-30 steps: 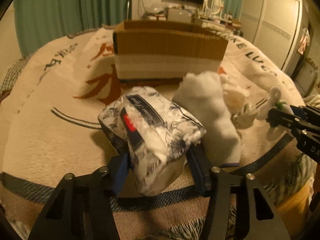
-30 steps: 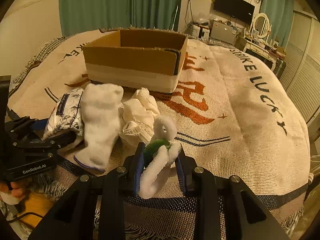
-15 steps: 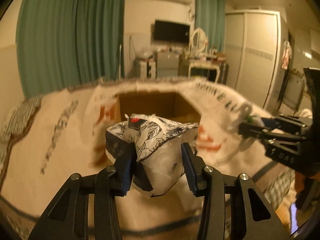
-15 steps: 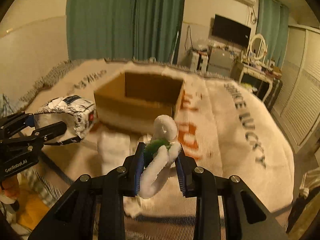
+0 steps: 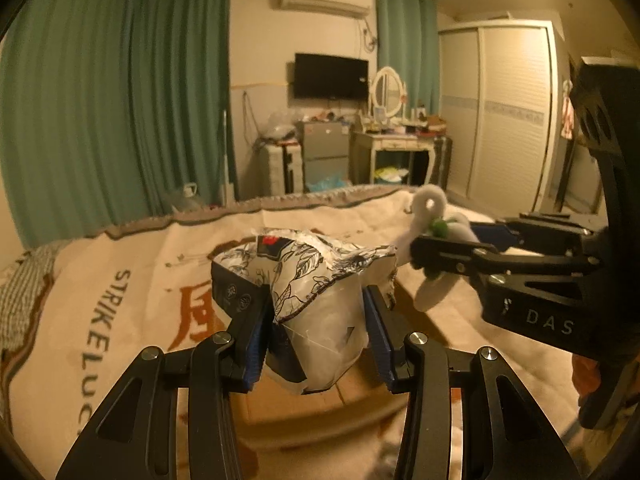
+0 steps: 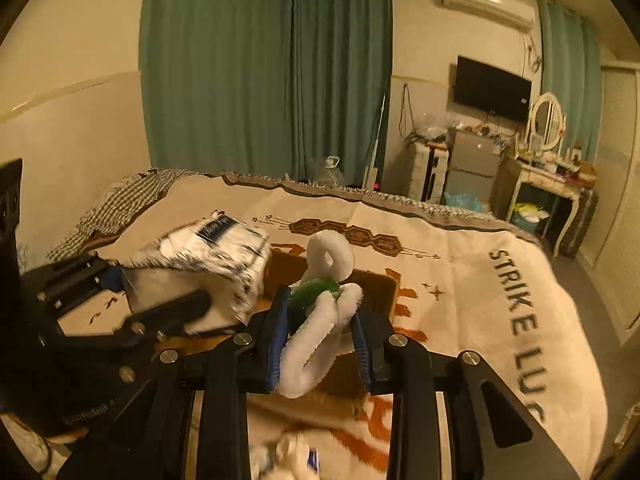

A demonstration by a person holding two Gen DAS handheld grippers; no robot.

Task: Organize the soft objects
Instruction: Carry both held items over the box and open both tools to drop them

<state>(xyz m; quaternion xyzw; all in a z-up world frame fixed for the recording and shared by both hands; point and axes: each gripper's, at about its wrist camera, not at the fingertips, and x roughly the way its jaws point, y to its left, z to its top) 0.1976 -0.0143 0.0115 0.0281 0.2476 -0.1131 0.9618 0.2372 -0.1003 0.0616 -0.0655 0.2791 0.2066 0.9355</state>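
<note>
Plastic-wrapped tissue pack (image 5: 316,300) between left hand-held gripper (image 5: 318,344) fingers

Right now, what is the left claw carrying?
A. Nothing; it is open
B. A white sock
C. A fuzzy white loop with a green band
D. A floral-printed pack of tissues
D: in the left wrist view the left claw is clamped on the floral-printed tissue pack, lifted above the cardboard box, while the fuzzy white loop sits in the right claw.
</note>
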